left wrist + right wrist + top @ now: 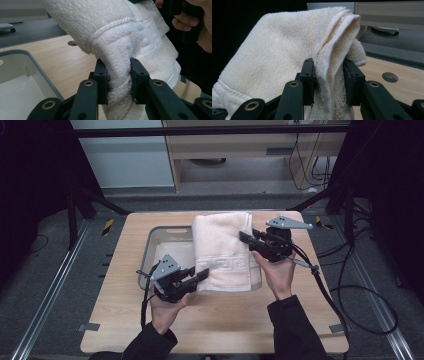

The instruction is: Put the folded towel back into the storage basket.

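Note:
A folded white towel (222, 251) hangs lifted over a clear plastic bin (159, 243) on the wooden table (215, 320). My left gripper (202, 275) is shut on the towel's near left corner; in the left gripper view the towel (120, 37) bunches thickly between the black jaws of the left gripper (118, 80). My right gripper (246, 239) is shut on the towel's right edge, farther back. In the right gripper view the folded towel layers (287, 50) are pinched between the jaws of the right gripper (328, 80). The towel hides most of the bin's right half.
The bin's grey rim (37, 67) lies just left of the left gripper. Cables (350, 290) trail off the table's right side. Round holes (389, 77) mark the tabletop. Dark frame posts (75, 210) stand at the back corners, with a cabinet (240, 150) behind.

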Available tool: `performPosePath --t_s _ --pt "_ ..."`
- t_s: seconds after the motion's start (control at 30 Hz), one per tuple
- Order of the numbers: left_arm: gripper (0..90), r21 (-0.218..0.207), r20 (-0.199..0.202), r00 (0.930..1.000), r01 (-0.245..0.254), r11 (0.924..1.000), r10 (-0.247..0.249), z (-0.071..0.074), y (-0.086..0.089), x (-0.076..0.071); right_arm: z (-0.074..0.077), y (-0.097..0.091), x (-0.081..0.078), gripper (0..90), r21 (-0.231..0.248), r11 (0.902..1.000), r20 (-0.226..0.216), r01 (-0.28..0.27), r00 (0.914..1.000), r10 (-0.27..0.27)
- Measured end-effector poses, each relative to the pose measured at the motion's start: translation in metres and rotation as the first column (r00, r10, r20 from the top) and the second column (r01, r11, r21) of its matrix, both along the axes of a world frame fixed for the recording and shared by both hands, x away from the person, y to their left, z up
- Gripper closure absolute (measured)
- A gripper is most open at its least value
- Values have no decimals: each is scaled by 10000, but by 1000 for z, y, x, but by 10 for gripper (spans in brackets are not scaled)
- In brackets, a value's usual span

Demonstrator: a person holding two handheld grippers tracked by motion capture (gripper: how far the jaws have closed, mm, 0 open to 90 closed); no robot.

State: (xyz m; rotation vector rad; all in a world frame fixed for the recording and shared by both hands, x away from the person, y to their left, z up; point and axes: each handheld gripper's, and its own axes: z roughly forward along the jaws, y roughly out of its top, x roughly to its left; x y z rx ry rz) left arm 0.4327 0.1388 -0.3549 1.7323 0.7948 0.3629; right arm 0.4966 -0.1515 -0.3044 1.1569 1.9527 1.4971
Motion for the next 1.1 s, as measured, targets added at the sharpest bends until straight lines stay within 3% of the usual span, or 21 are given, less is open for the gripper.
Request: performPosePath --t_s 0.5,0.67,1.1 --pt "708 -77 55 9988 -494 9988 494 5 20 7 5 23 14 653 105 9998 147 -178 9997 176" --pt "707 -114 56 9982 -605 9981 605 6 26 8 7 31 18 654 -53 9998 194 -201 9996 202" --pt "707 -153 -23 9933 -1154 9932 1154 11 61 11 12 69 32 653 -72 9983 216 -585 9980 586"
